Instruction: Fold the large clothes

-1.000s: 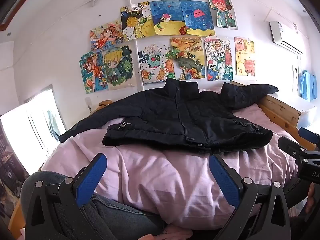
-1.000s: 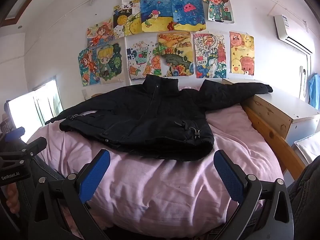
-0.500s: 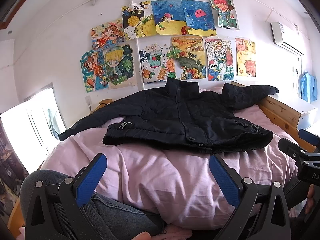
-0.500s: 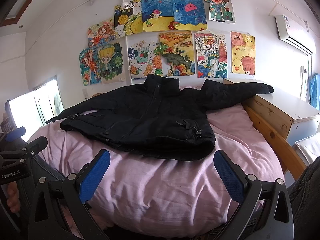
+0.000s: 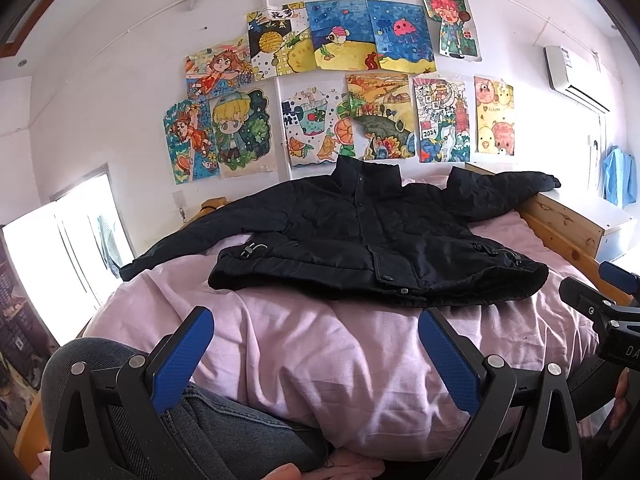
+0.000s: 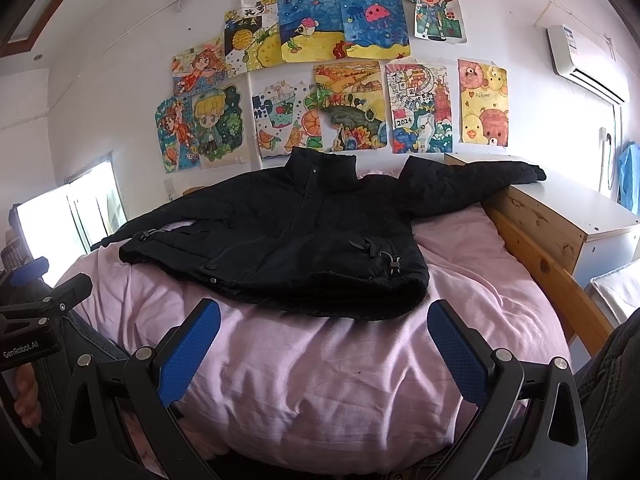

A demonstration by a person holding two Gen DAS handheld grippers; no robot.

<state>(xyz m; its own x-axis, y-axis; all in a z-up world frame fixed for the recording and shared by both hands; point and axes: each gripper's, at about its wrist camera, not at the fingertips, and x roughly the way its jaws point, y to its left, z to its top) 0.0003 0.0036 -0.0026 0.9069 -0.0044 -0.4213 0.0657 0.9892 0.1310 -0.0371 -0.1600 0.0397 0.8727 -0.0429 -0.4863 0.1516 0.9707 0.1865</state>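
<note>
Left gripper [image 5: 316,354], right gripper [image 6: 324,346] both spread, short of black jacket [image 6: 280,232] hem; pink bedding [image 6: 320,380] between.

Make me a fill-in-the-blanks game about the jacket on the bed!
1. The jacket lying on the bed is coloured ____.
2. The sheet under it is coloured ____.
3. Both the left tongs and the right tongs are wide ____ and hold nothing.
4. One sleeve reaches onto the wooden ____ beside the bed.

Missing words: black; pink; open; cabinet
</note>
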